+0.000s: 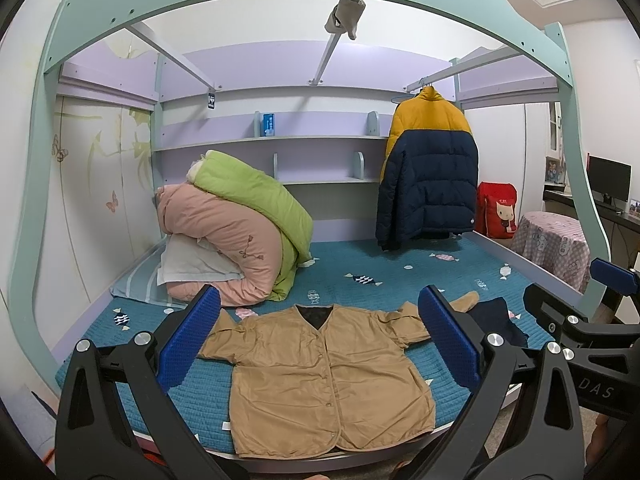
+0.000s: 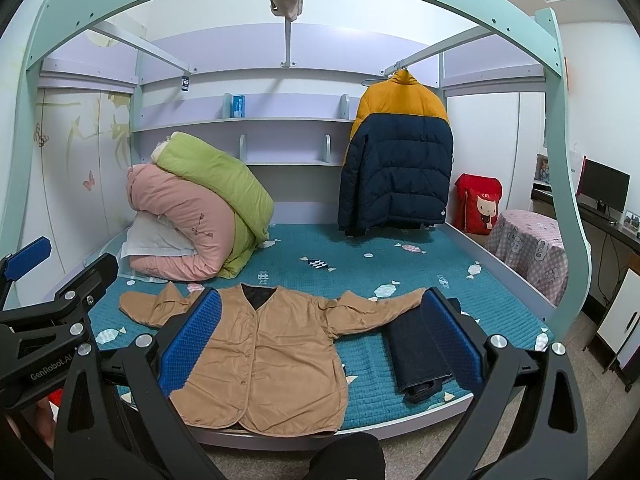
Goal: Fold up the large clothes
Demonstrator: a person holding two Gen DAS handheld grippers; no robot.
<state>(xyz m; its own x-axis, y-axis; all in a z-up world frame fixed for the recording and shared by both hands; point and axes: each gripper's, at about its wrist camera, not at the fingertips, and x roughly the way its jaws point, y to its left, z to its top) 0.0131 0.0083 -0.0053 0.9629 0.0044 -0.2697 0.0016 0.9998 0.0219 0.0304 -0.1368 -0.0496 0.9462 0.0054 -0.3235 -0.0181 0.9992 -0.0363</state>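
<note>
Tan quilted jacket (image 1: 316, 376) spread flat, front up, buttoned, on the teal bed mattress (image 1: 360, 276) at the near edge; collar toward the far side, hem nearest. Both sleeves out to the sides, each a bit rumpled, the right one bent back on itself.

Left hand-held gripper (image 1: 320, 340) released, jaws wide, hovering above the jacket, touching nothing. Right hand-held gripper (image 2: 320, 340) likewise spread wide and empty, hovering over the jacket's right half.

Probably the start of folding: best to pinch one sleeve cuff and shoulder seam, lay the sleeve across the chest, then repeat on the other side. Worth smoothing the wrinkled sleeves first; slippery lining fabric likely to slide, so grip close to seams.

Folded dark denim piece (image 2: 420, 352) lies just right of the jacket, right sleeve end touching or overlapping it; could snag when that sleeve is pulled in. Pink and green duvets (image 1: 236, 228) piled far left, well apart. Yellow-navy puffer jacket (image 1: 428, 168) hangs far right, clear of the work.
</note>
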